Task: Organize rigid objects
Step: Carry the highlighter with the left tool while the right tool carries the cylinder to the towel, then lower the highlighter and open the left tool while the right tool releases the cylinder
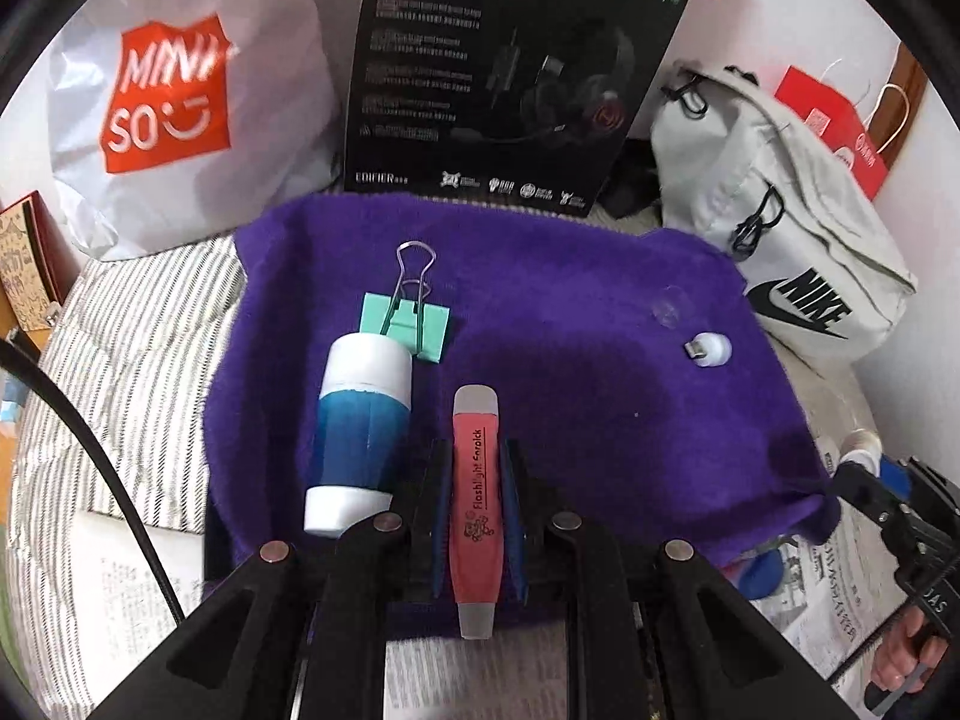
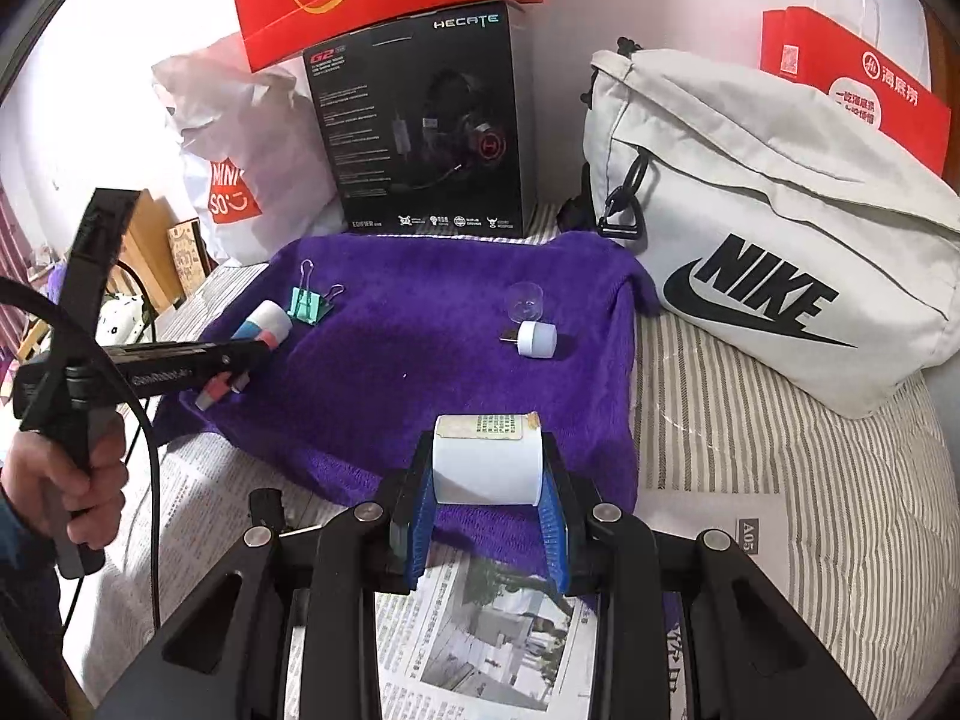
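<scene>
On the purple terry towel (image 1: 600, 408), I hold one rigid item in each gripper.

My left gripper (image 1: 477, 516) has its jaws narrow around the slim red plastic flashlight earpick with grey ends (image 1: 475, 510), gripped mid-body so both ends stick out; I judge it is being lined up parallel to the blue-and-white plastic cylinder (image 1: 360, 438) lying just beside it at nine o'clock, with the mint-green metal binder clip (image 1: 408, 321) near at eleven. My right gripper (image 2: 487, 480) is closed across the flat ends of a white labelled plastic bottle (image 2: 487, 462), lying sideways over the towel's near edge. At twelve o'clock from it sit a small white USB plug light (image 2: 536, 339) and its clear dome cap (image 2: 525, 302), touching or nearly so. The off-white fabric Nike bag (image 2: 780, 228) at two o'clock looks zipped; I cannot tell what it contains.
</scene>
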